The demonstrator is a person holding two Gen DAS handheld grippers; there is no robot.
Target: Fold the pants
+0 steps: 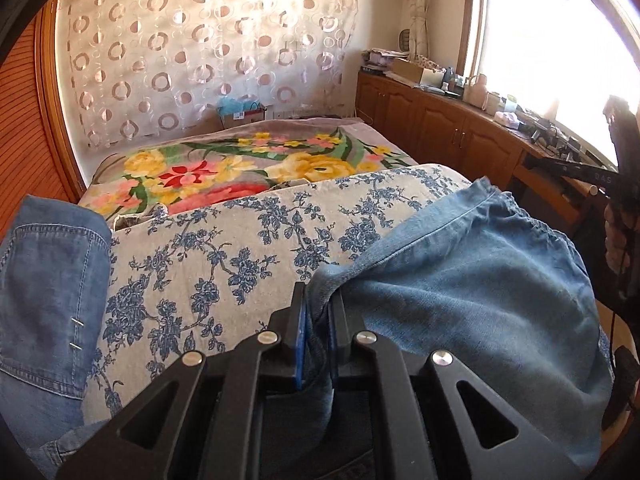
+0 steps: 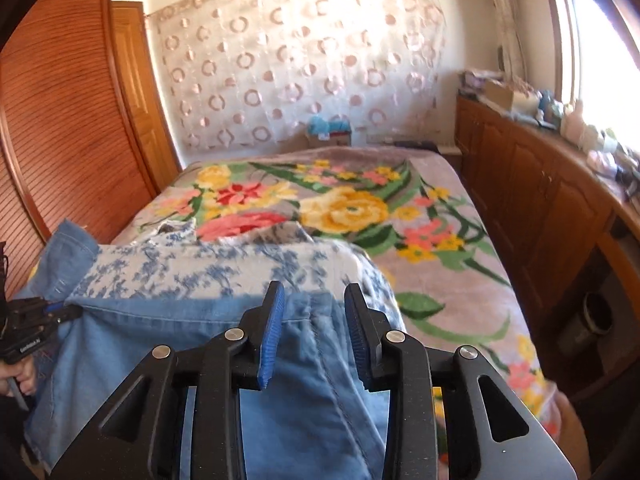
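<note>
The blue denim pants [image 1: 480,280] lie across the blue-flowered sheet [image 1: 224,248] on the bed, and another part of them [image 1: 52,280] lies at the left edge. My left gripper [image 1: 318,292] is shut on a bunched fold of the denim. In the right wrist view the same pants [image 2: 160,344] hang below, and the left gripper [image 2: 64,312] pinches their upper edge at the far left. My right gripper [image 2: 314,292] stands open over the denim. A seam runs between its blue pads [image 2: 272,332], which do not press on the cloth.
A bright floral blanket [image 2: 352,208] covers the far part of the bed. Wooden cabinets [image 2: 540,200] topped with clutter run along the right under a window. A louvred wardrobe [image 2: 68,112] stands at the left. A cardboard box [image 2: 330,134] sits by the curtained wall.
</note>
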